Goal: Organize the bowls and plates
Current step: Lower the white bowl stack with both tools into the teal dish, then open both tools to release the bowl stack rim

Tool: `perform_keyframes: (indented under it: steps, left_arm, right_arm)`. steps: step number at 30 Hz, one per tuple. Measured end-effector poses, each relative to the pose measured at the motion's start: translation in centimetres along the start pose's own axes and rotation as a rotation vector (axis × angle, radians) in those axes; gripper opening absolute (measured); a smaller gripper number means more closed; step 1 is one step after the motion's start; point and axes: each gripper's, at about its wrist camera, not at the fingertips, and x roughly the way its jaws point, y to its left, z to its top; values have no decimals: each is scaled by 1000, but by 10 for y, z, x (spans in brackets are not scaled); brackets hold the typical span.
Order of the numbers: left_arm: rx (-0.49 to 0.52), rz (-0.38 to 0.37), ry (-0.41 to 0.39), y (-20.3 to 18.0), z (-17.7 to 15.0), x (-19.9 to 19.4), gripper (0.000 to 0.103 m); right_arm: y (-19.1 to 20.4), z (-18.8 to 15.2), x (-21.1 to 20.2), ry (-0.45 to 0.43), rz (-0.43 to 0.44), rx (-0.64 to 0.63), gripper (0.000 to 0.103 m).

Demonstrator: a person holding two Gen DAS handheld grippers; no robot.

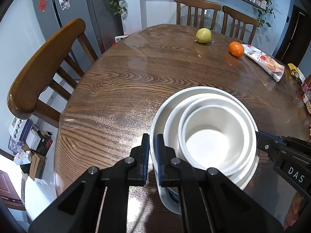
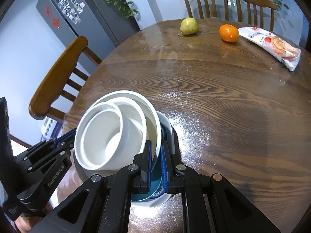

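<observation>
A small white bowl sits nested in a medium white bowl, and both sit in a large white bowl. The nested stack leans over a white dish that holds a teal plate. My left gripper is shut on the large bowl's left rim. My right gripper is shut on the large white bowl's right rim, above the teal plate. Each wrist view shows the other gripper's fingers at the far side of the stack.
On the far side of the round wooden table lie a pear, an orange and a snack packet. Wooden chairs stand around it. The stack sits near the table's front edge.
</observation>
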Motion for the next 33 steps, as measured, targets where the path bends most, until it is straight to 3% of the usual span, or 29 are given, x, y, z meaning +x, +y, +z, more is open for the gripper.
perform_keyframes:
  steps: [25, 33]
  left_arm:
    - [-16, -2, -1, 1, -1, -1, 7]
    - [-27, 10, 0, 4, -2, -2, 18]
  right_arm:
    - [2, 1, -2, 0, -66, -10, 12]
    - [0, 1, -3, -2, -74, -3, 12]
